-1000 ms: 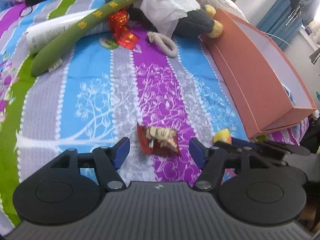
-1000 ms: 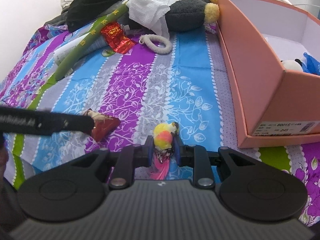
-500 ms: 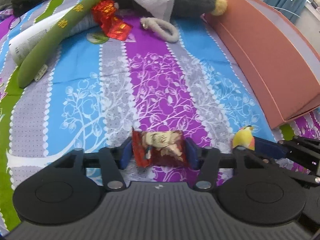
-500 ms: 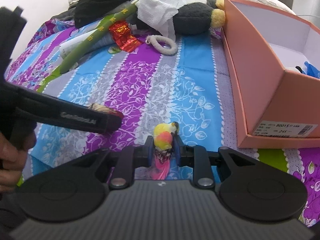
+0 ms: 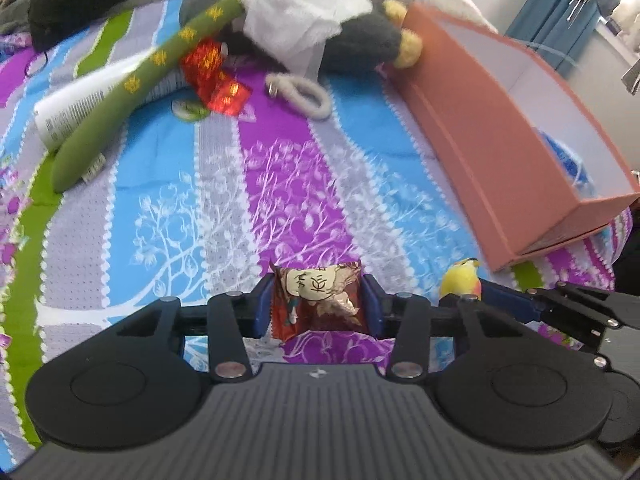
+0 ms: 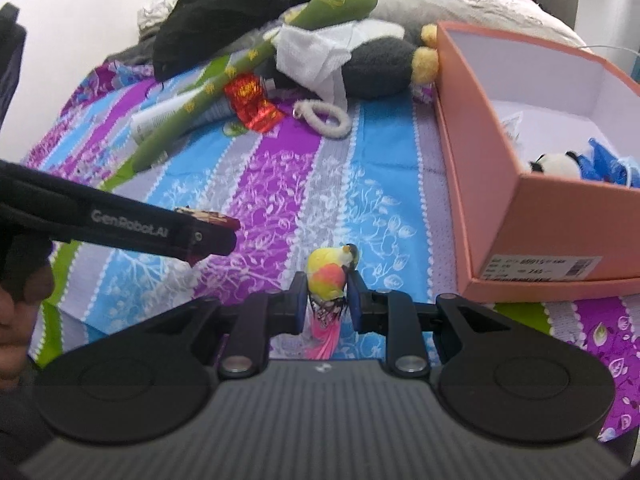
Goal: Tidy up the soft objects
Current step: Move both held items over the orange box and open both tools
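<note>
**Left wrist: tool takes the packet**

Left wrist view: the left tool (image 5: 318, 306), spread a second ago, is closing, pads against a crinkly red foil packet (image 5: 316, 300) now lifted off the bed (image 5: 168, 216). Right tool (image 6: 326, 306) pinches a fuzzy yellow-pink bird (image 6: 326, 276). Ahead-right, the stiff orange box (image 6: 496, 208) awaits both.

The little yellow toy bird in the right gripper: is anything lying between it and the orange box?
Nothing: in the right wrist view only bare striped bedspread separates the bird from the box.
</note>
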The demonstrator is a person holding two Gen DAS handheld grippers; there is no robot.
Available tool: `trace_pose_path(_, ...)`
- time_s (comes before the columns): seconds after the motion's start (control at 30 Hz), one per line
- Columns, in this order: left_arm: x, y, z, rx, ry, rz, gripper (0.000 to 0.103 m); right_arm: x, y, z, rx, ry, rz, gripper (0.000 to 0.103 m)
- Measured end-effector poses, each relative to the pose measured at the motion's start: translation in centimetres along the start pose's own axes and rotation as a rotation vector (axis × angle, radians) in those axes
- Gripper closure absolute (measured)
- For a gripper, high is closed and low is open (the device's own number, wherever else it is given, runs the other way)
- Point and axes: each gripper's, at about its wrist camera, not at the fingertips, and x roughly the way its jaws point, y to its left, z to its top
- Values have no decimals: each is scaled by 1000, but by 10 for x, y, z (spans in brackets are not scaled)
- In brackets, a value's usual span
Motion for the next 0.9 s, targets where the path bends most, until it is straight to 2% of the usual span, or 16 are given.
trace_pose_path(0.3, -47, -15, 25, 8, -90, -43, 52, -33, -14, 22, 55, -98, 1, 78)
trace_pose_path(0.47, -69, -29, 44, 33, -147, -61, 52, -57, -25, 40, 70, -180, -14, 78)
trace_pose_path(0.67, -90, -53, 77, 60, -227, -98, 52, -89, -47, 72, 77, -295, -59, 78)
trace_pose_path(0.9, -103, -93, 120, 89, -295, -184, 52, -118, -74, 112, 74, -422, -132, 78)
